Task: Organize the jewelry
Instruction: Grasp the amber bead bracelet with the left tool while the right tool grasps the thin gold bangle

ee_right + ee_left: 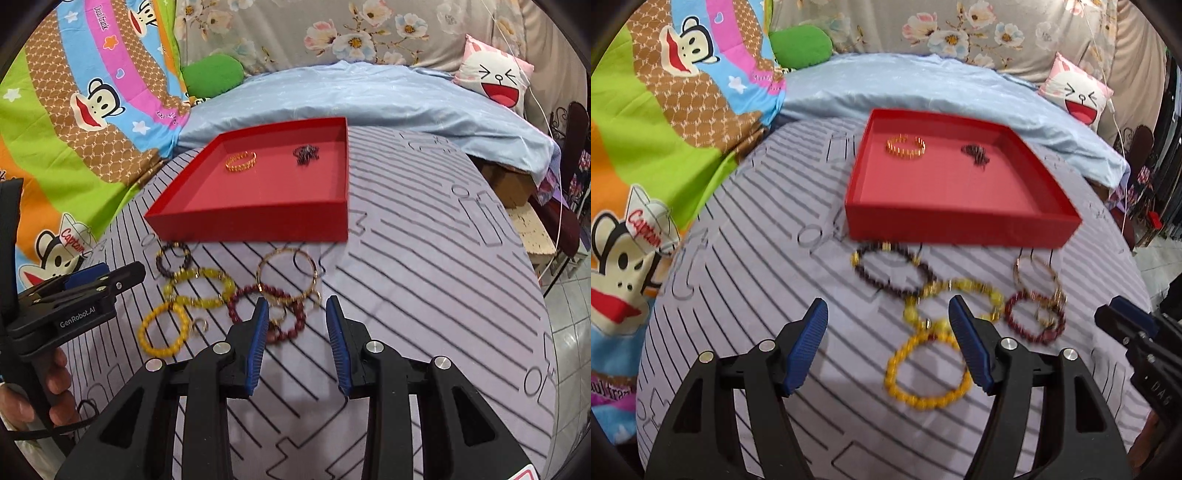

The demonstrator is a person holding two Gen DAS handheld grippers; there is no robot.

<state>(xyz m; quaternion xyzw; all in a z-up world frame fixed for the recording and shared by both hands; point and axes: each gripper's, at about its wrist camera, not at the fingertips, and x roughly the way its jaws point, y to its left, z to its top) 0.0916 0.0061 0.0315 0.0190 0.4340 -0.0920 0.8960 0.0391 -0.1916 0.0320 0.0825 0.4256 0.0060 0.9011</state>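
So far 2 pieces are seen in the red tray [960,221], while the loose bracelets [207,291], just beyond the spread, empty fingers of the left gripper [888,314] and right gripper [297,314], are left unsorted.

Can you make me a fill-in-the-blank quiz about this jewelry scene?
1. The tray is coloured ____.
2. Inside it lie ____ pieces of jewelry.
3. The yellow bracelet lies on the ____ cloth.
4. The left hand-held gripper holds ____.

Missing words: red; two; striped; nothing
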